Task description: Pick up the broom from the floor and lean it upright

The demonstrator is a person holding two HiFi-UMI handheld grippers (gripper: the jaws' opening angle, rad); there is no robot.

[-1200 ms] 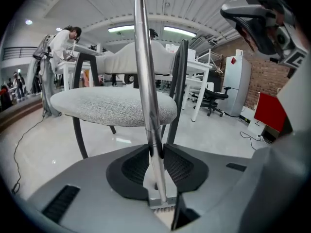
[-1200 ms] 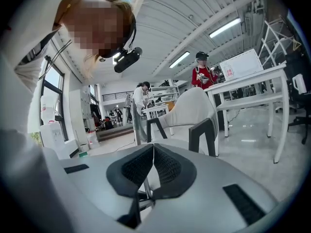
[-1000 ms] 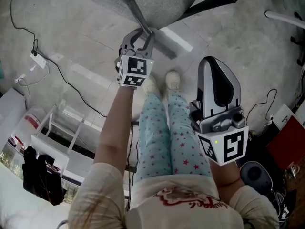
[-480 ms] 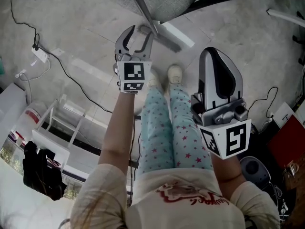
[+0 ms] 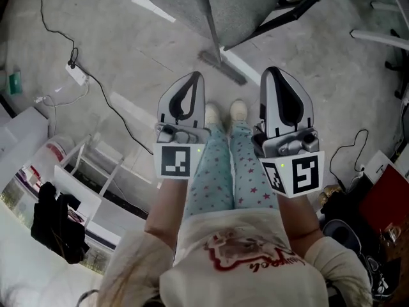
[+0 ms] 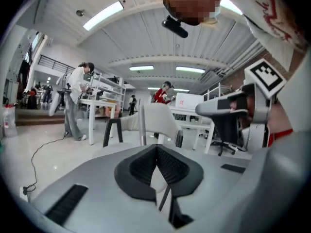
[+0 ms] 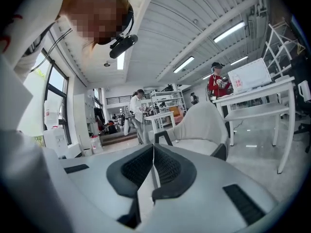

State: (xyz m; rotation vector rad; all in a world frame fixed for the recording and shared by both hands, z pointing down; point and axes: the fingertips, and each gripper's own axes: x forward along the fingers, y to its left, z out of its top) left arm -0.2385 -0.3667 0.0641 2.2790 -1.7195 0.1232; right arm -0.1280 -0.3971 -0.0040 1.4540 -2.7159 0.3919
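The broom stands upright with its thin handle (image 5: pixel 208 18) leaning against the grey chair (image 5: pixel 243 5) and its head (image 5: pixel 222 67) on the floor. In the left gripper view the handle (image 6: pixel 142 125) rises beside the chair back (image 6: pixel 158 120). My left gripper (image 5: pixel 193 75) is held up near my body, well back from the broom. Its jaws have just been closing and now meet with nothing between them (image 6: pixel 156 147). My right gripper (image 5: pixel 271 71) hangs beside it, also shut and empty (image 7: pixel 153 149).
A power strip with a black cable (image 5: pixel 77 75) lies on the floor at left. A white rack (image 5: pixel 83 165) stands lower left, boxes and a red item (image 5: pixel 390 197) at right. People work at white tables (image 6: pixel 77 101) farther off, and a table (image 7: pixel 257 101) stands at right.
The left gripper opened off the broom handle, drew back and rose toward my body, then shut empty. The right gripper rose a little. The broom stays leaning on the chair.
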